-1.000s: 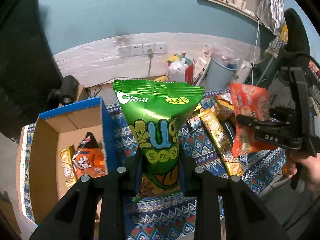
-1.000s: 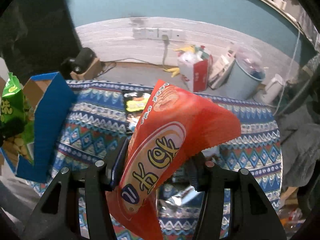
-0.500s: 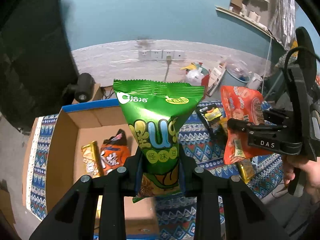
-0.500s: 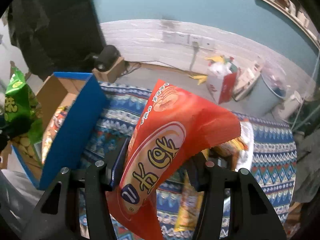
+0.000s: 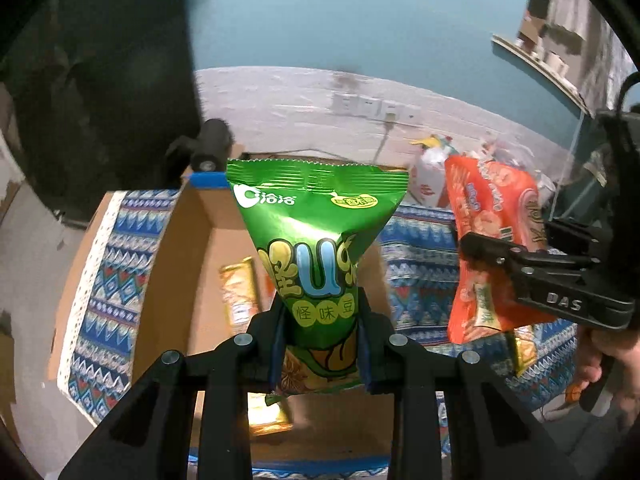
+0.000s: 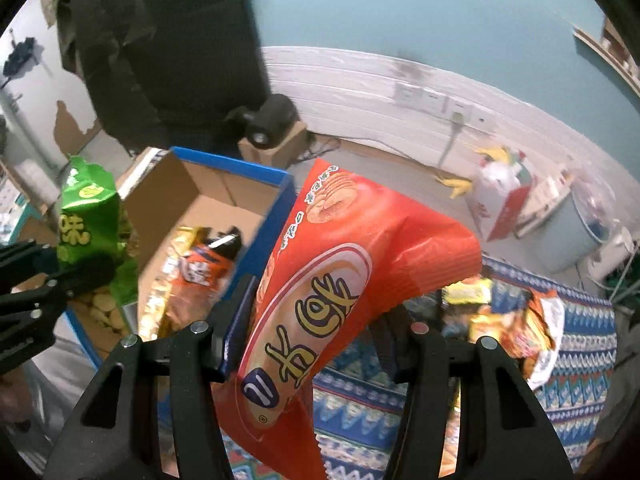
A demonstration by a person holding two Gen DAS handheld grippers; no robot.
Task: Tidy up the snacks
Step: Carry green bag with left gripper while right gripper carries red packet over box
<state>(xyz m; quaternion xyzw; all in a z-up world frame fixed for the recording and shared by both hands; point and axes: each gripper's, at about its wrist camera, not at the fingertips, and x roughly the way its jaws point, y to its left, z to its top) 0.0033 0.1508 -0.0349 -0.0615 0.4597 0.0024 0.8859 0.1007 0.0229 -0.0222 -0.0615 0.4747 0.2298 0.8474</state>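
My left gripper (image 5: 320, 344) is shut on a green snack bag (image 5: 316, 240) and holds it upright above the open cardboard box (image 5: 188, 264) with blue edges. My right gripper (image 6: 312, 344) is shut on an orange-red snack bag (image 6: 340, 304), held above the patterned tablecloth just right of the box (image 6: 188, 192). The right gripper with its orange bag (image 5: 488, 232) shows at the right of the left wrist view. The green bag (image 6: 88, 216) shows at the left of the right wrist view. The box holds a gold packet (image 5: 238, 292) and an orange packet (image 6: 200, 268).
Several loose snack packets (image 6: 508, 312) lie on the blue patterned tablecloth (image 6: 580, 344) to the right. A black camera (image 5: 210, 148) sits behind the box. Bags and a grey bin (image 6: 568, 228) stand on the floor by the wall.
Both grippers have moved left with their bags. The green bag is now over the box's inside, and the orange bag has come up beside the box's right wall.
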